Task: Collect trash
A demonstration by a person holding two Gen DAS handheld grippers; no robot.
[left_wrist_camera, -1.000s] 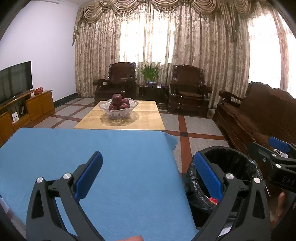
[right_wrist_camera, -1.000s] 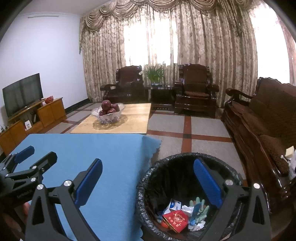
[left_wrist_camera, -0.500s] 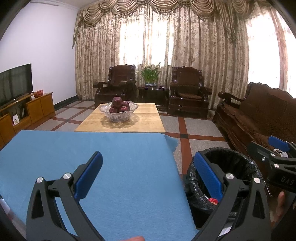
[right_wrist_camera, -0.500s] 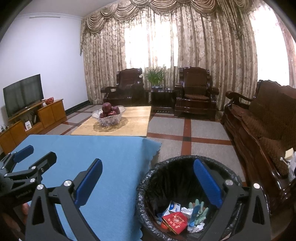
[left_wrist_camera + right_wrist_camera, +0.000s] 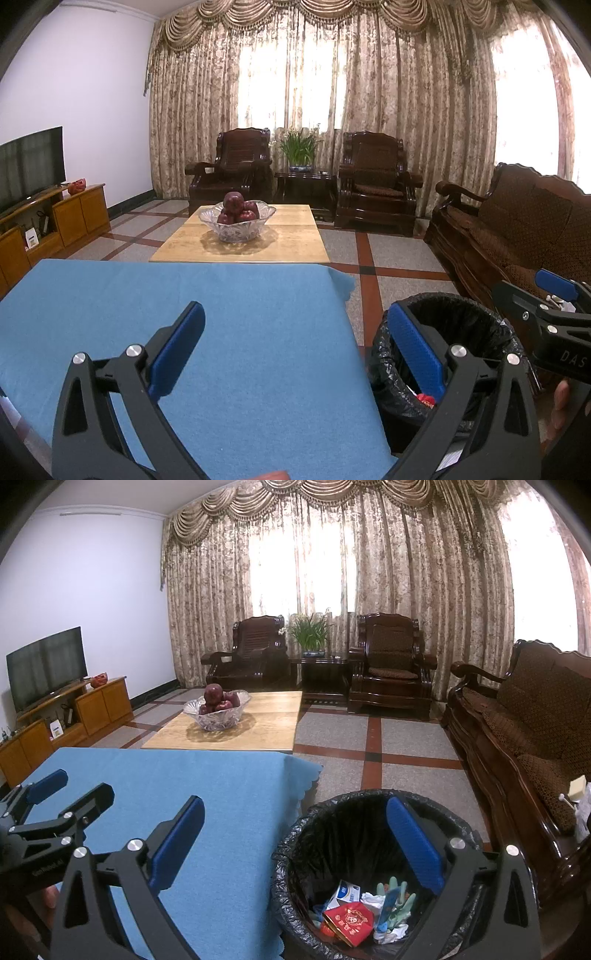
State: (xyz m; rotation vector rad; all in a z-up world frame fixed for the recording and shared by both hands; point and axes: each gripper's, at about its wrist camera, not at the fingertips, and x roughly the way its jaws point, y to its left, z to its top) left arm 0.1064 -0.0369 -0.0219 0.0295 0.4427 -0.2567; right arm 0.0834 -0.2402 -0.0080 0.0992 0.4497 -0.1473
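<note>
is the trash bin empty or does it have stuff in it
Partly filled: the bin holds a red packet, crumpled paper and other scraps at the bottom.

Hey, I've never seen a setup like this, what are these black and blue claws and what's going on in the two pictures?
They are two hand-held grippers, each carrying a wide-angle camera that looks along its fingers. One picture comes from the left gripper, the other from the right gripper. Both are open and hold nothing. Below them lies a blue tablecloth, bare in these views. Beside it stands a trash bin lined with a black bag, with a red packet, crumpled paper and other trash inside.
</note>
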